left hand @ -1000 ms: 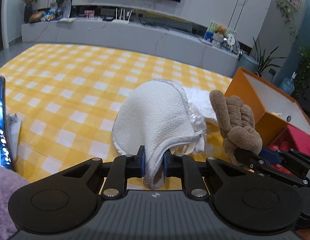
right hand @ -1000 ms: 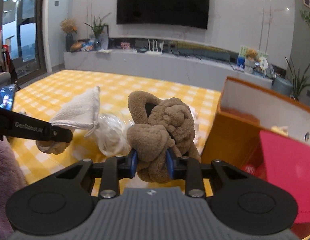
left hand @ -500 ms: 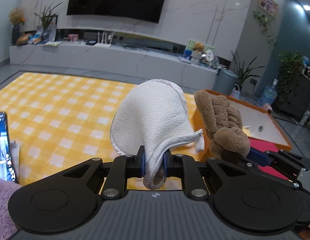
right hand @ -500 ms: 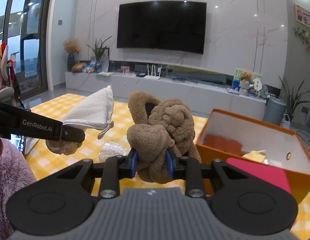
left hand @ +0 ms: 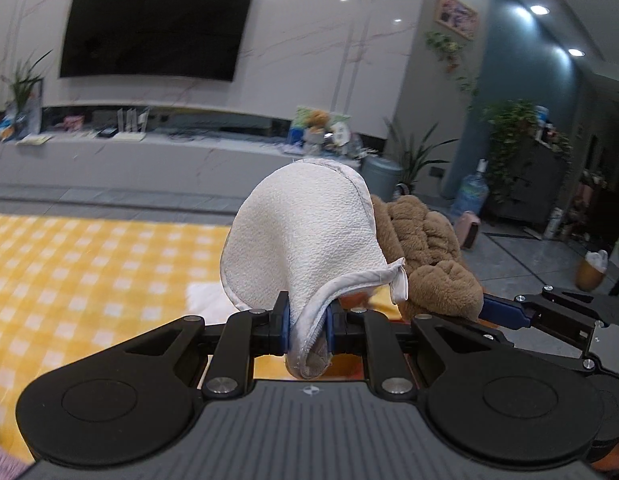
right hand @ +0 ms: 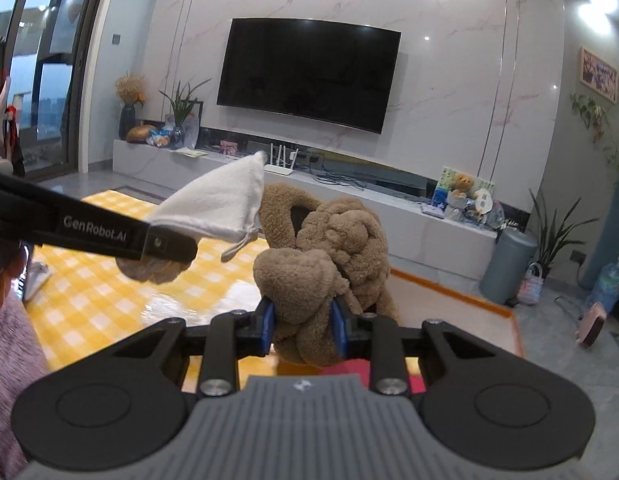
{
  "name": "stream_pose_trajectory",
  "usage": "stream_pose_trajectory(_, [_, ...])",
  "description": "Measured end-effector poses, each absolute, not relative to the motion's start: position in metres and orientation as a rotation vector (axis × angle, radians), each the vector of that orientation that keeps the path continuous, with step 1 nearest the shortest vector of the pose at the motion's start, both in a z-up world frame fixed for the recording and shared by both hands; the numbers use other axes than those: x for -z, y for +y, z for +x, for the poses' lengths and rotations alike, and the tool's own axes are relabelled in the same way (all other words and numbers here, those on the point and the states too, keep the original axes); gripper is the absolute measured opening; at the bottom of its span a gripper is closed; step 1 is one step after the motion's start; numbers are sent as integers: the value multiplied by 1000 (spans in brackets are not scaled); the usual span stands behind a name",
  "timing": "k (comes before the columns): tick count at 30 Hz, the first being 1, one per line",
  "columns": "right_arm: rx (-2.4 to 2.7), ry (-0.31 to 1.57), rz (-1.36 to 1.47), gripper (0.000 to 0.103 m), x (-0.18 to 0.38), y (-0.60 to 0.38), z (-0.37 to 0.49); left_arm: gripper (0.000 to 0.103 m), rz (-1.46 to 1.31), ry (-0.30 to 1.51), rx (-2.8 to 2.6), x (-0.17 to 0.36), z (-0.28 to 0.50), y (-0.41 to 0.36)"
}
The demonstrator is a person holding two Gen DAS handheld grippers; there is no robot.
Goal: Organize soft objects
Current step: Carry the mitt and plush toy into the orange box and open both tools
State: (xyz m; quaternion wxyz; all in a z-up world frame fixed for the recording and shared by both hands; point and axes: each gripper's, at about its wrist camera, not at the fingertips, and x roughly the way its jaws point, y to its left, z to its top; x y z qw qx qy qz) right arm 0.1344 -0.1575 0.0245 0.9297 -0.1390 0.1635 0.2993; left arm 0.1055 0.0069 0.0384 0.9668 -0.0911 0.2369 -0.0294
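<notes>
My left gripper (left hand: pixel 307 330) is shut on a white terry cloth (left hand: pixel 301 244), which stands up in a rounded fold above the blue pads. To its right, a brown plush knot (left hand: pixel 425 256) is clamped in my right gripper (left hand: pixel 479 308), partly behind the cloth. In the right wrist view my right gripper (right hand: pixel 303 328) is shut on the brown plush knot (right hand: pixel 333 248), held well above the floor. The left gripper (right hand: pixel 165 246) reaches in from the left there with the white cloth (right hand: pixel 221 208) next to the plush.
A yellow checked mat (left hand: pixel 89 264) covers the floor below. An orange box (right hand: pixel 453 300) with a red part (right hand: pixel 349 370) lies beneath the right gripper. A low TV bench (right hand: pixel 349 200), a grey bin (right hand: pixel 507 264) and potted plants line the far wall. A purple fluffy sleeve (right hand: pixel 9 352) is at left.
Both grippers have risen and tilted up with their loads; the mat and orange box have dropped low in view and the wall and TV fill more of it. The plush has closed in on the cloth.
</notes>
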Motion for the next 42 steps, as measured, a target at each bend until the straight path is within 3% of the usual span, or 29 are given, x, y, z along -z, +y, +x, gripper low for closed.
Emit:
stream_pose_trajectory(8, [-530,318,-431,28,-36,-187,174,18,-149,480,121,-42,143,-19])
stream_pose_trajectory(20, [-408,427,-368,28,-9,-235,258,18,-46,576,159,-20,194,-49])
stream_pose_trajectory(42, [-395,813,-213,30,60,-257,369,18,48,701,216,12,265,-92])
